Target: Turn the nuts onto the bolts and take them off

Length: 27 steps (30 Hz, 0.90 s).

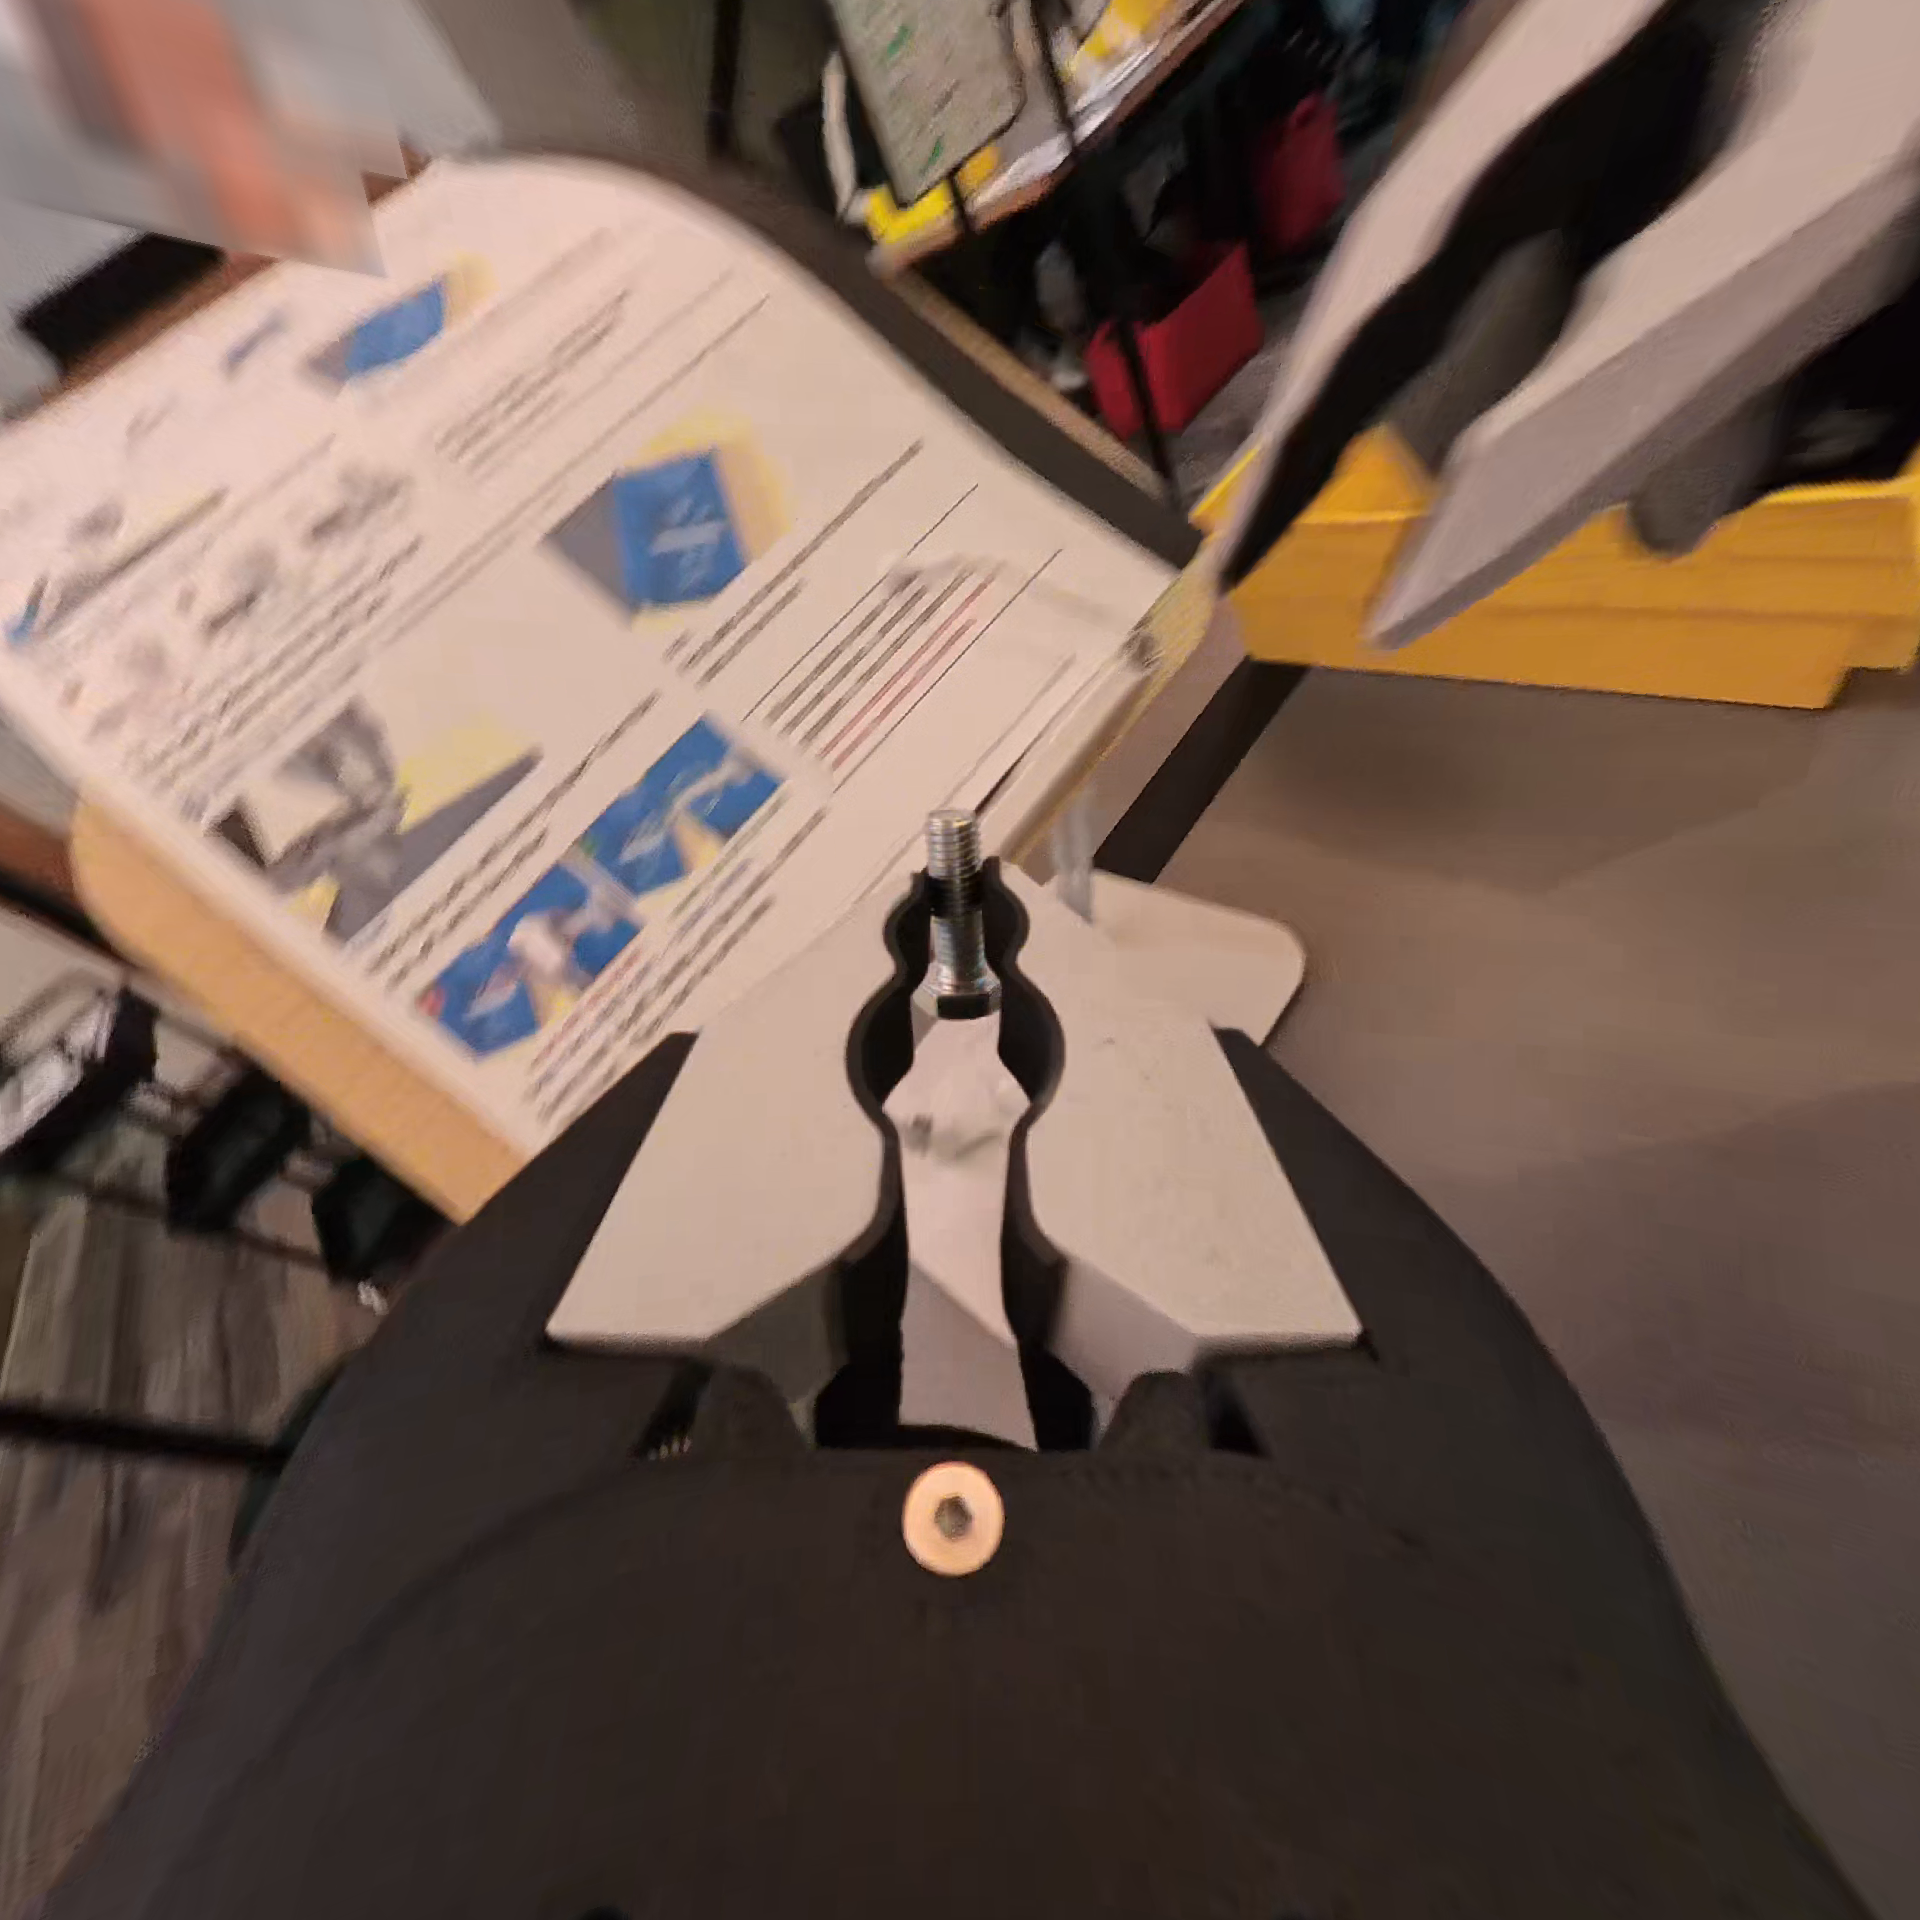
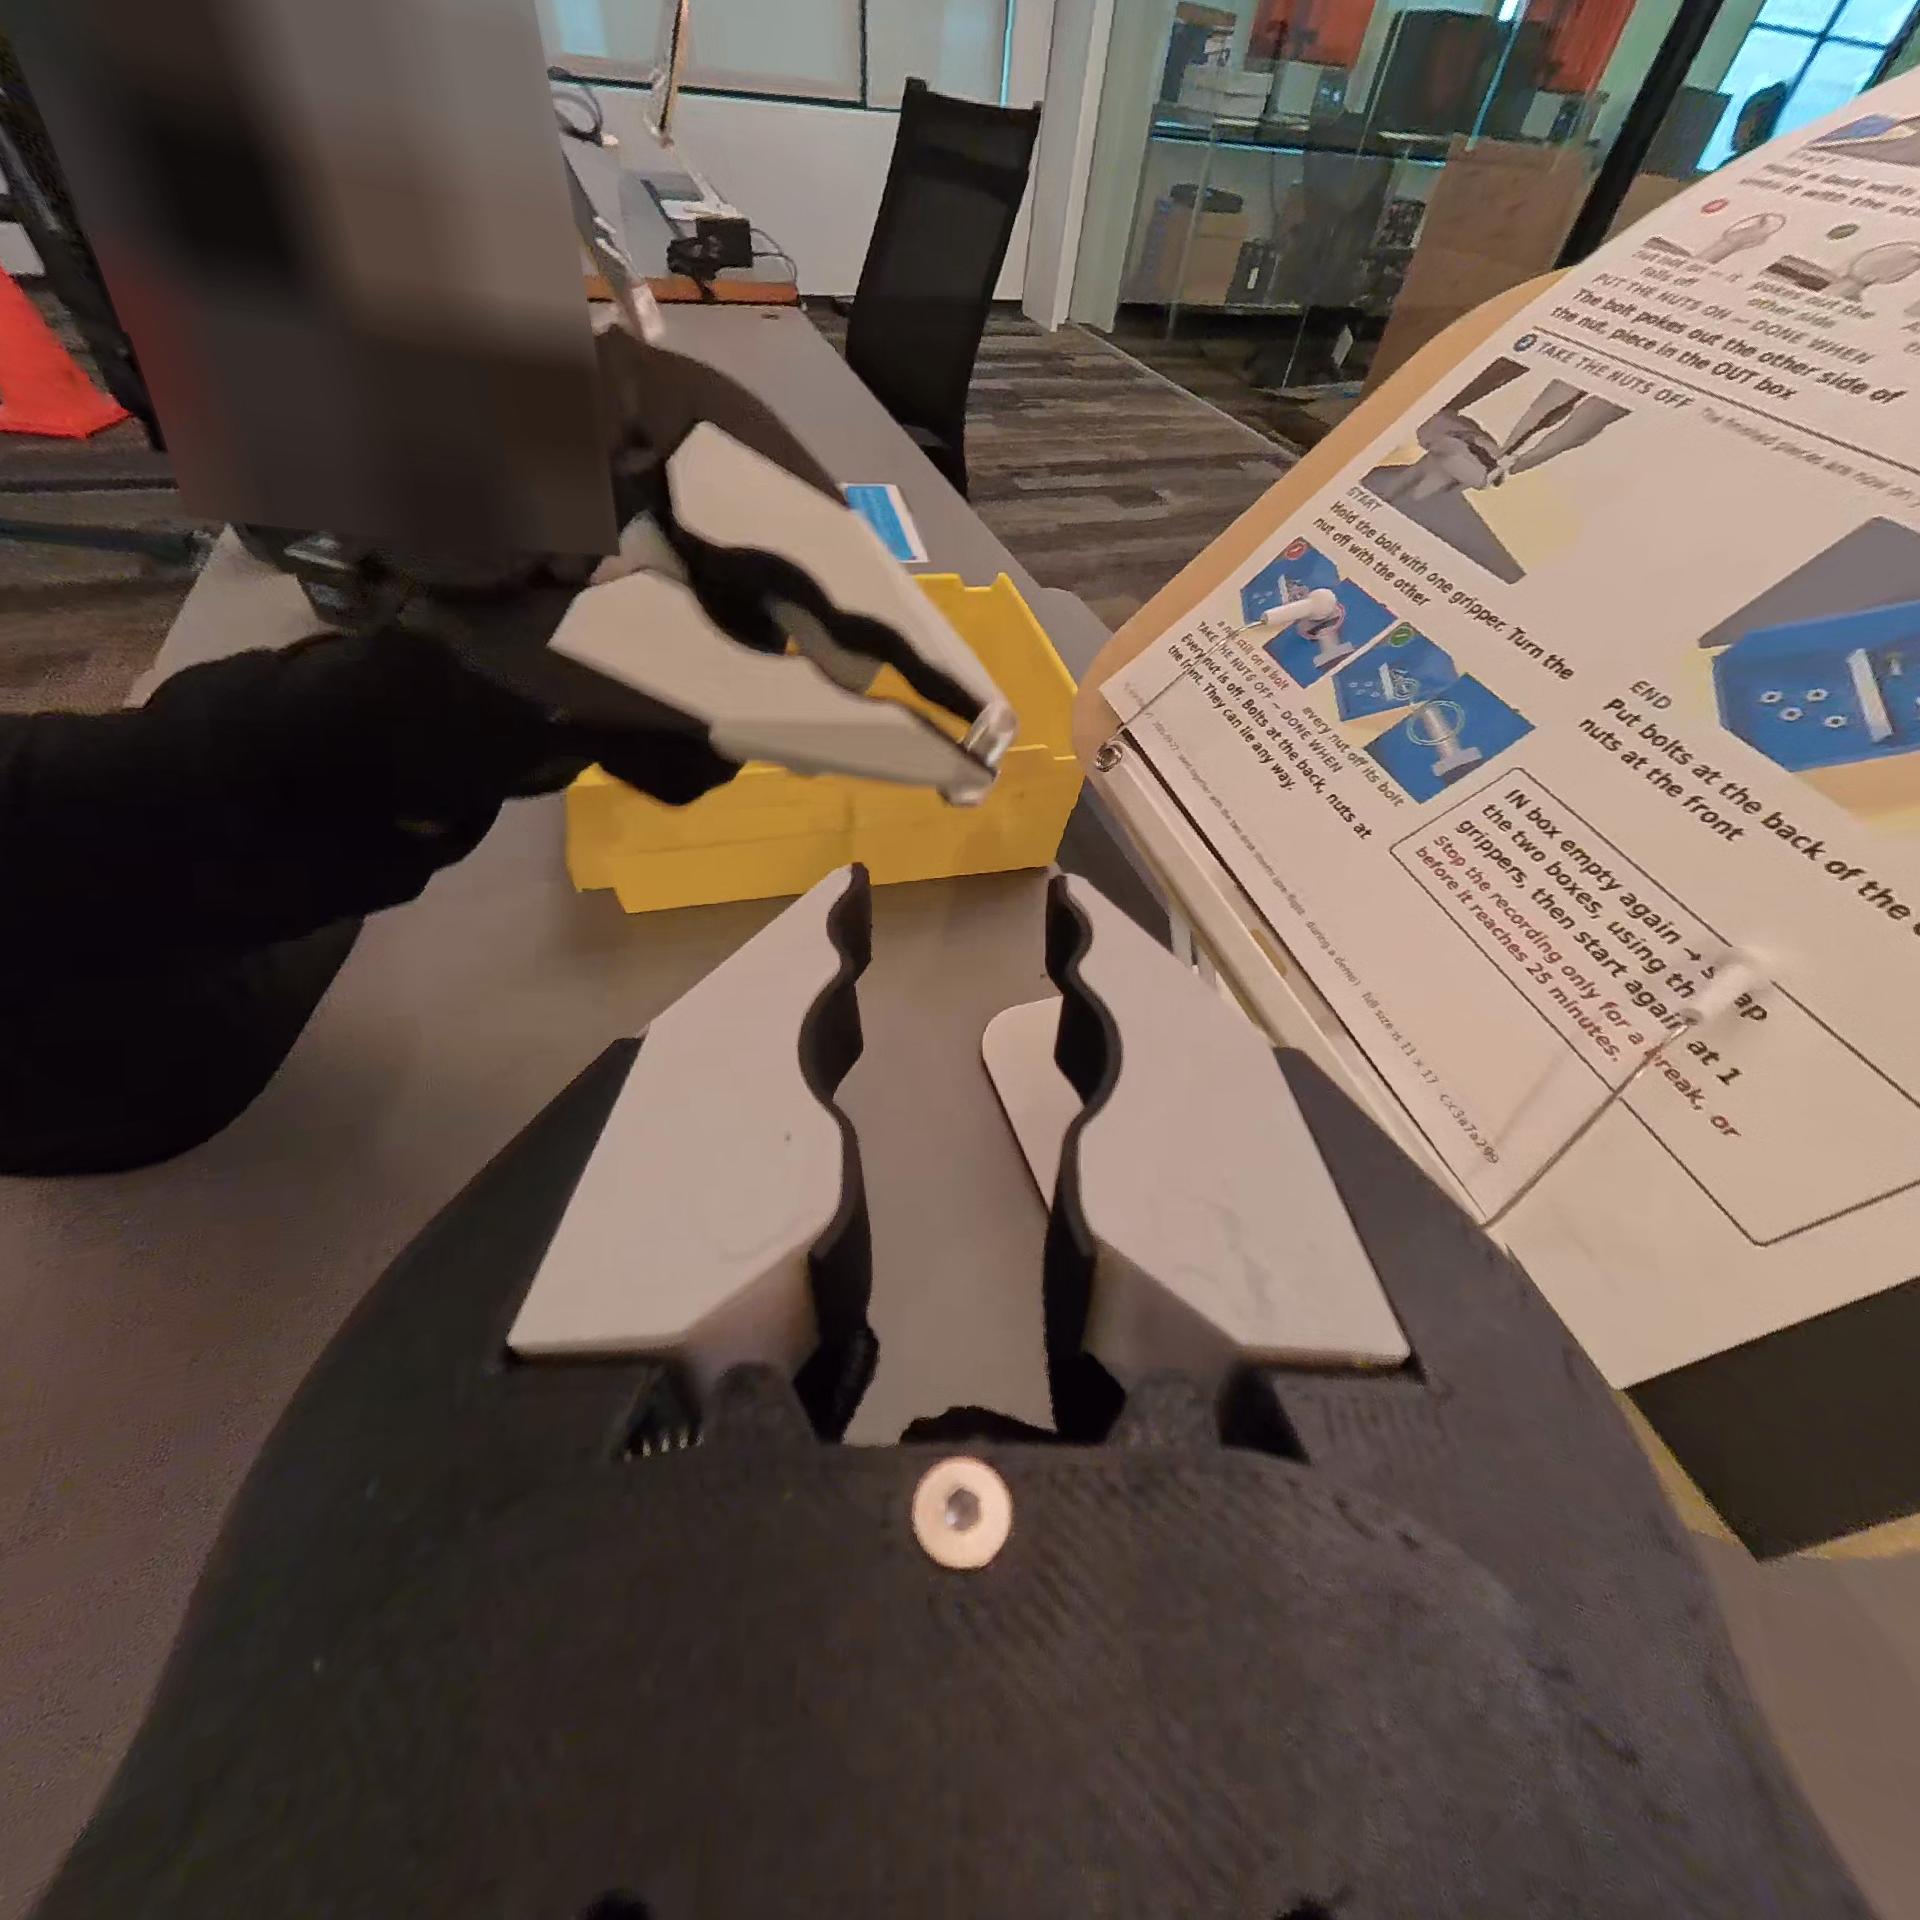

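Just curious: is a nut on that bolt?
No. The bolt, clamped in the left gripper, shows bare thread at its tip.

A slanted instruction board [image 2: 1558,727] stands along the right edge of the grey table [image 2: 260,1455] and walls off that side; its white foot plate [image 2: 1023,1091] lies flat on the tabletop just ahead of the right gripper [image 2: 961,894], whose jaws stand apart with nothing between them. Farther back a yellow bin [image 2: 831,842] blocks the middle of the table. The left gripper [image 2: 971,764], clamped on a bolt [image 1: 958,914], hangs above the bin's near wall. Bare tabletop lies between bin and right gripper.
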Tool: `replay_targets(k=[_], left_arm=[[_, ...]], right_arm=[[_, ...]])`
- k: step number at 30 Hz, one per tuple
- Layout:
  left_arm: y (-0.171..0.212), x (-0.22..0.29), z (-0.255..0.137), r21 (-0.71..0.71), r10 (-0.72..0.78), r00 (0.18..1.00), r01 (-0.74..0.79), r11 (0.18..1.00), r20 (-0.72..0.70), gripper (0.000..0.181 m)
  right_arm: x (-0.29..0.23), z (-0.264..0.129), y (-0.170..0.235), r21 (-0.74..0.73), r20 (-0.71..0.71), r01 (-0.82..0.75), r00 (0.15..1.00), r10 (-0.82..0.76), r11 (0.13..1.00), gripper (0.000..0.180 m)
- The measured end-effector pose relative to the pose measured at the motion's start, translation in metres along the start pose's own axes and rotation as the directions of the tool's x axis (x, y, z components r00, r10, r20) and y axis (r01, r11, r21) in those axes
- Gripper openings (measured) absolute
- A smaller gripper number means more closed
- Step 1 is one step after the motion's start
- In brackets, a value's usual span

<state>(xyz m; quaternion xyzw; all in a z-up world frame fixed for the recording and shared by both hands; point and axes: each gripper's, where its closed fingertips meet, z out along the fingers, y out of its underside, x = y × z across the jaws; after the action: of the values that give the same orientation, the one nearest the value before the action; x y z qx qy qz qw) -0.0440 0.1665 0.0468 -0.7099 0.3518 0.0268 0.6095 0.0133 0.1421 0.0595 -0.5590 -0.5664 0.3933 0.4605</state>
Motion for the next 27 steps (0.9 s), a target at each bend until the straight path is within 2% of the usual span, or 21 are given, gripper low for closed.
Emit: replay_targets(k=[5,9,15,18,22,27], left_arm=[[-0.030,0.041,0.014,0.125,0.137,0.991,-0.135,0.983,-0.001,0.007],[-0.024,0.050,0.020,0.117,0.189,0.982,-0.189,0.975,0.018,0.007],[-0.015,0.063,0.027,0.104,0.285,0.958,-0.286,0.953,0.022,0.007],[-0.011,0.062,0.028,0.083,0.304,0.952,-0.305,0.949,0.032,0.008],[-0.013,0.065,0.027,0.097,0.309,0.951,-0.310,0.946,0.028,0.008],[-0.016,0.065,0.025,0.106,0.315,0.948,-0.318,0.942,0.043,0.007]], right_arm=[[0.008,0.008,0.010,0.019,0.004,-0.049,0.999,0.049,0.999,0.029],[0.005,0.006,0.009,0.069,0.082,-0.103,0.992,0.097,0.992,0.024],[0.001,0.013,0.018,0.043,0.142,-0.162,0.978,0.155,0.986,0.020],[0.001,0.014,0.021,0.025,0.141,-0.175,0.975,0.170,0.984,0.018],[-0.004,0.011,0.018,0.037,0.166,-0.166,0.973,0.157,0.985,0.000],[-0.002,0.009,0.018,0.042,0.159,-0.157,0.976,0.149,0.987,0.000]])
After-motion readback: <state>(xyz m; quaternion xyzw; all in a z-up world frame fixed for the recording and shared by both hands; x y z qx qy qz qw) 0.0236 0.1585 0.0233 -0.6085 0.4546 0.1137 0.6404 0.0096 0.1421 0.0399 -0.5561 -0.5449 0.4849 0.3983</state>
